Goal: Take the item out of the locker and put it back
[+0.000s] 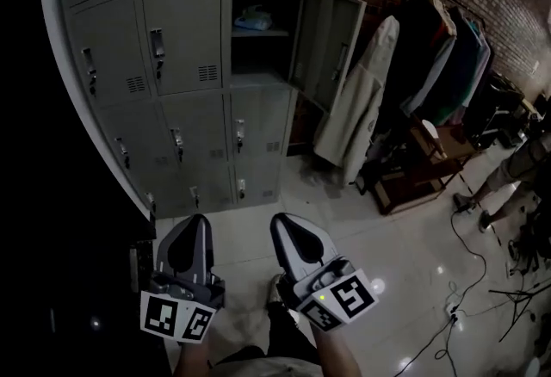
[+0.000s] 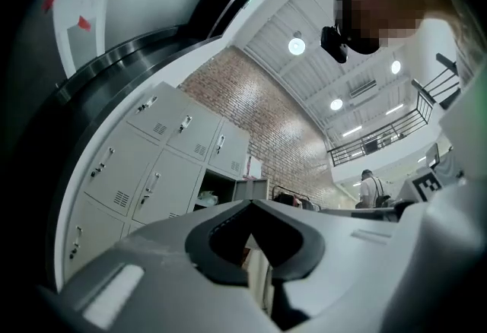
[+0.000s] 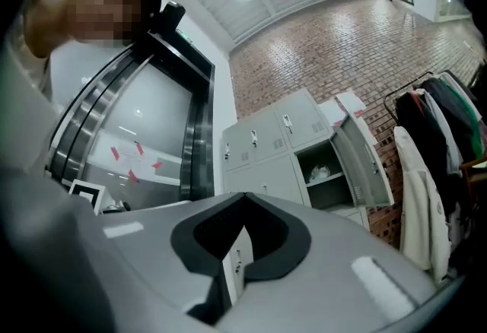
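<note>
In the head view the locker (image 1: 263,57) stood with its door (image 1: 331,44) swung wide, leaving the item (image 1: 254,20) reachable on its upper shelf, well apart from both grippers. The left gripper (image 1: 197,220) and right gripper (image 1: 281,221) hung low, side by side over the floor (image 1: 405,263), probably because no reach had begun. The left gripper view showed its jaws pressed together on nothing. The right gripper view showed the same: jaws together, empty, aimed toward the open locker.

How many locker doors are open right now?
1. The grey metal locker door in the right column, second visible row, hangs open to the right. Doors beyond the frame's edges may be hidden.
</note>
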